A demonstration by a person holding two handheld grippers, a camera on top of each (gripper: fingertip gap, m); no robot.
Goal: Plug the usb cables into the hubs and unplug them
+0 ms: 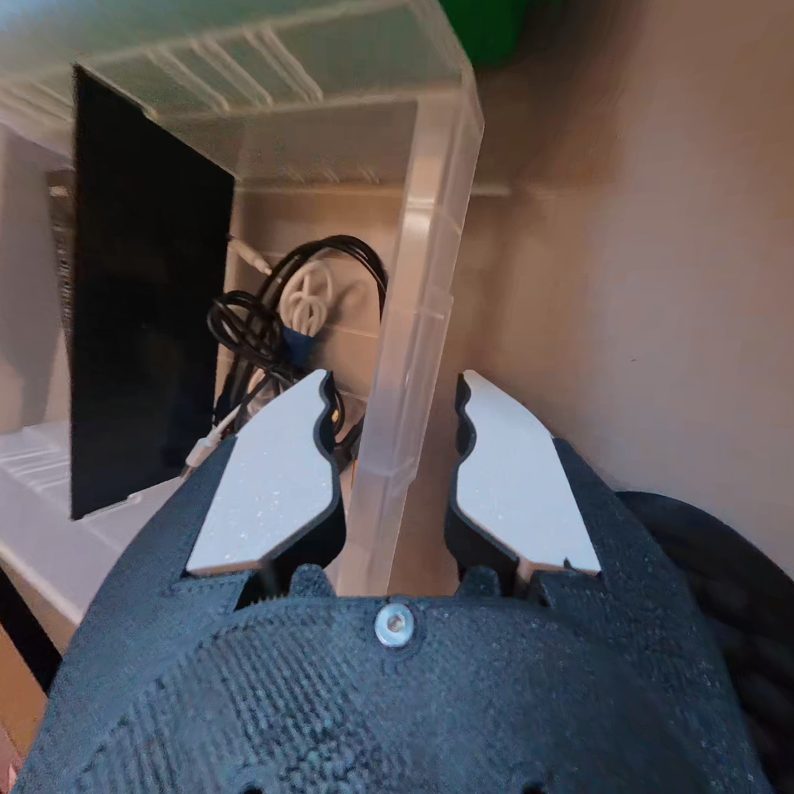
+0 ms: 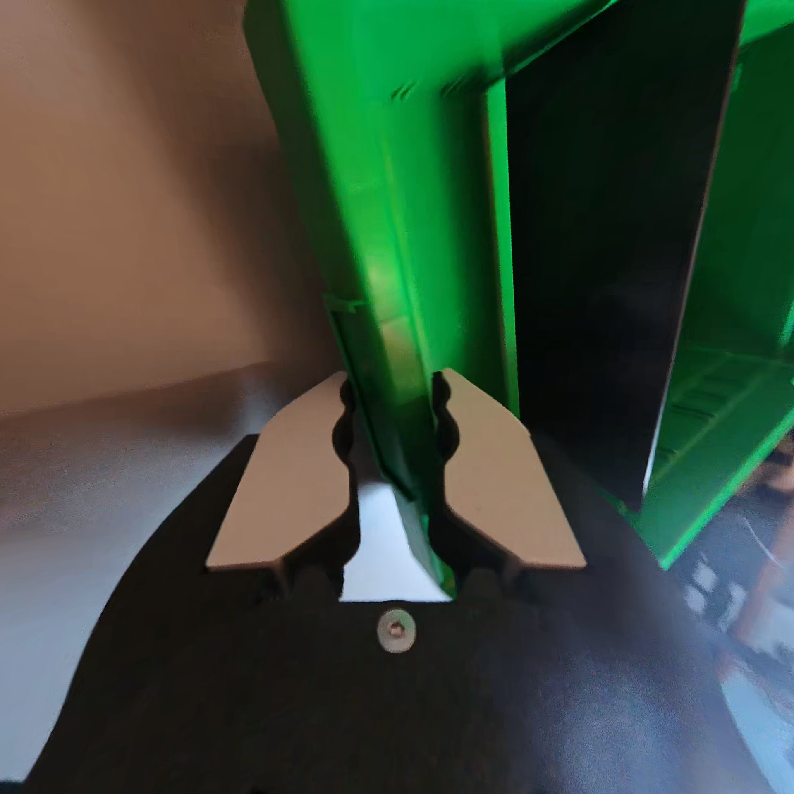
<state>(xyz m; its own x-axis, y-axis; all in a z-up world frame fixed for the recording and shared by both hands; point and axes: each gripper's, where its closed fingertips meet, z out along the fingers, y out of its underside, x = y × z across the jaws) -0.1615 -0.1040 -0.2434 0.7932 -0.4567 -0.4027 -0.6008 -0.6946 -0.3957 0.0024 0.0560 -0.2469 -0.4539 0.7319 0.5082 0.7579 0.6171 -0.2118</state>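
Left gripper, jaws released astride clear bin wall, cables coiled inside; right gripper, jaws clenched on green bin wall; no hubs seen; bins best kept level.

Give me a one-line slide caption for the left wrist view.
Left gripper straddles the wall of a clear plastic bin holding coiled black and white cables.

bg: plain tan wall | white tabletop at left | soft warm light, pics blurry
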